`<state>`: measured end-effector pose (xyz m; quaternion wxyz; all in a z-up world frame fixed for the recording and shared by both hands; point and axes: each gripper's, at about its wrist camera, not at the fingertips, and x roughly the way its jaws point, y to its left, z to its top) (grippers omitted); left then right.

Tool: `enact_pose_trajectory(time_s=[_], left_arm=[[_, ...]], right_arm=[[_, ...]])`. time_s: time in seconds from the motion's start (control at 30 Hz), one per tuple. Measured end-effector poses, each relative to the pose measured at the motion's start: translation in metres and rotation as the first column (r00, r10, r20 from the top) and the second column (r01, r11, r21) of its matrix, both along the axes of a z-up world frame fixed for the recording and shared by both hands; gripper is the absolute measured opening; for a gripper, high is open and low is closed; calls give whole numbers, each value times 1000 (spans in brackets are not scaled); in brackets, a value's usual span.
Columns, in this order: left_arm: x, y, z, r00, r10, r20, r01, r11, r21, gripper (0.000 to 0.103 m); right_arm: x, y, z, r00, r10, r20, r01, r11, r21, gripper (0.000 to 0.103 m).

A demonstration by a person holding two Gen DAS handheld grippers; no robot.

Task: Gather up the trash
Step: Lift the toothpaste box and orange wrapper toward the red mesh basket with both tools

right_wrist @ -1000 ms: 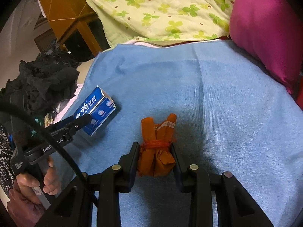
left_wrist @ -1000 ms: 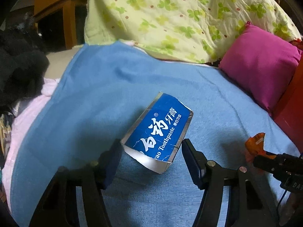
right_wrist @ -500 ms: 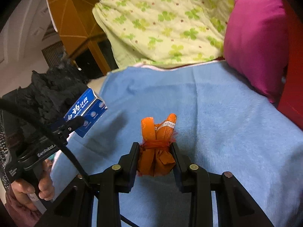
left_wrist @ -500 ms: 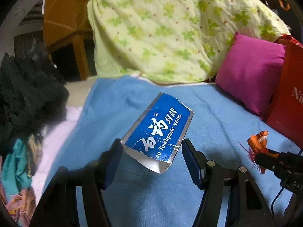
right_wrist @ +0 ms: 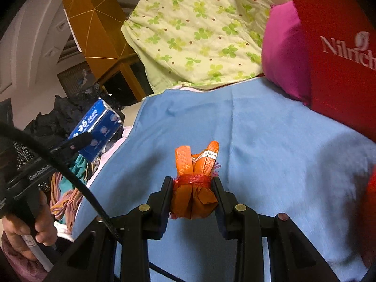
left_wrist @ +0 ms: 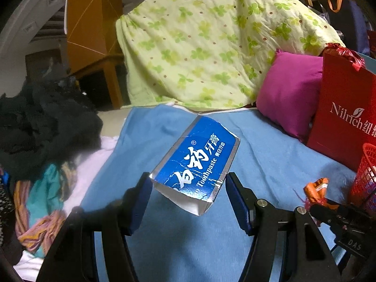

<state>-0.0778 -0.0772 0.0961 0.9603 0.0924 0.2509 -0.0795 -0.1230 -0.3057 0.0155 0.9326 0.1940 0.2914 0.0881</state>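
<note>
A: Blue blanket [left_wrist: 270,155] looks bare; where's the trash?
B: 2 pieces lifted above it: left gripper [left_wrist: 188,196] clamps the toothpaste box [left_wrist: 197,162], right gripper [right_wrist: 191,196] clamps the orange wrapper bundle [right_wrist: 195,188]. Binning remains; red basket [left_wrist: 366,176] is beside the blanket.

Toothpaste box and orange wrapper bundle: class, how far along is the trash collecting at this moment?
Done: both pieces are picked up. In hand: the left tongs grip the toothpaste box, and the right tongs clamp the orange wrapper bundle, both above the blue blanket. Left: dropping them, probably into the red mesh basket at the right edge.
</note>
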Motion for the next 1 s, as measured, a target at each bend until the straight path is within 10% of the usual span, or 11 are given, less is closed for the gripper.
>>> enact_pose_trajectory(time_s=[0.53,1.0], left_arm=[[-90,5,57,993,1,117,-1,1000,1,66],[-117,-4,74,985,-25,173,22,1000,20,66]], right_arm=[[-87,24,100,968,15,250,3,997,-72,35],[-113,17,123,945,-5,326,22,999,-47,35]])
